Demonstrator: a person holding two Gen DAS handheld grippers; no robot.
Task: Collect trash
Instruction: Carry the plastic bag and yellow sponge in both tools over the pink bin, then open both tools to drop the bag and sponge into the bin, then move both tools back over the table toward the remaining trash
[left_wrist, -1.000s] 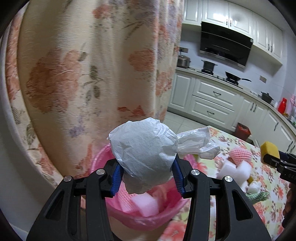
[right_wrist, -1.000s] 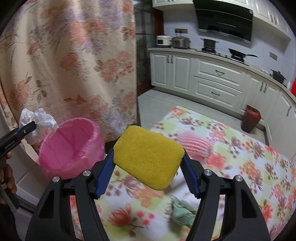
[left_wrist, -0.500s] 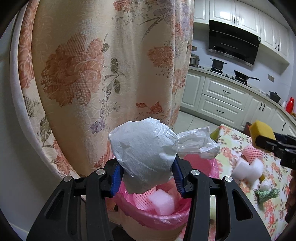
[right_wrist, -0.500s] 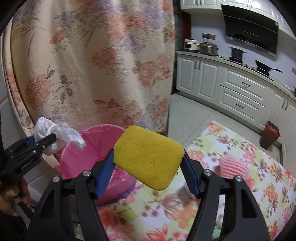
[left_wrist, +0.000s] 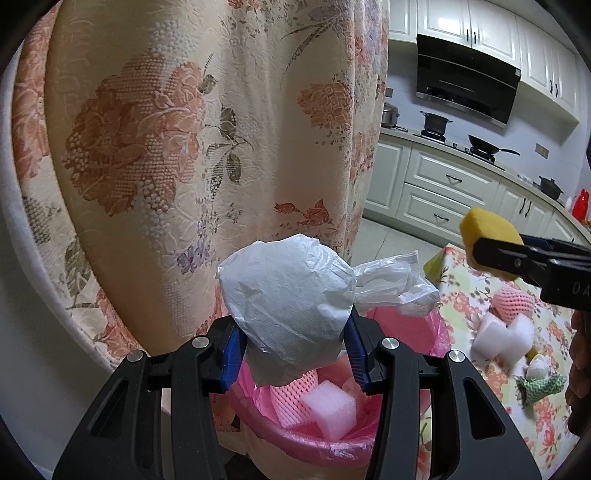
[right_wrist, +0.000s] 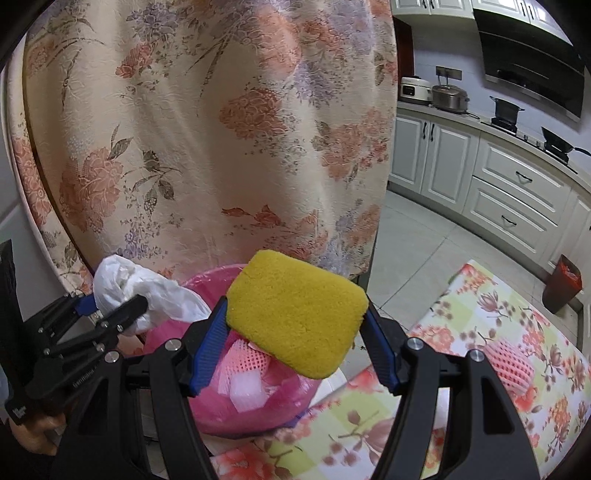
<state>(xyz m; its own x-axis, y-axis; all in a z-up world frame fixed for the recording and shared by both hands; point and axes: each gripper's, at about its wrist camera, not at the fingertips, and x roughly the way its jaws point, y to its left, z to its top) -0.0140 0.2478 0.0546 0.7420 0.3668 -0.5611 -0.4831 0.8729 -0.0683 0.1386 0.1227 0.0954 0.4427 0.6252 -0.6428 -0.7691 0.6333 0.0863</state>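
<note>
A: What do the two grippers have?

B: The left gripper (left_wrist: 291, 349) is clamped on a white plastic bag (left_wrist: 286, 312) wadded into a ball, its loose twisted end trailing to the right. The right gripper (right_wrist: 297, 345) is clamped on a yellow sponge (right_wrist: 297, 312), both blue pads pressed against its ends.

A: And where are they, taking the pink-lined bin (right_wrist: 258, 417) as the mark?

B: The bag hangs just above the bin's near rim. The sponge sits above the bin's table side. Inside the bin lie pink foam netting (left_wrist: 291, 393) and a pale foam block (left_wrist: 330, 410).

A: Anything still out?

B: On the floral tablecloth (left_wrist: 476, 295) right of the bin: another pink foam net (left_wrist: 511, 302), white foam blocks (left_wrist: 502, 338), and a green patterned scrap (left_wrist: 539, 386). A flowered curtain (left_wrist: 177, 147) hangs behind the bin.

A: Any writing?

B: Raised letters on the right gripper's side in the left view, cut off at the frame edge; I make out "DA" only. The embossed text on the left gripper's body in the right view is too small to read.
</note>
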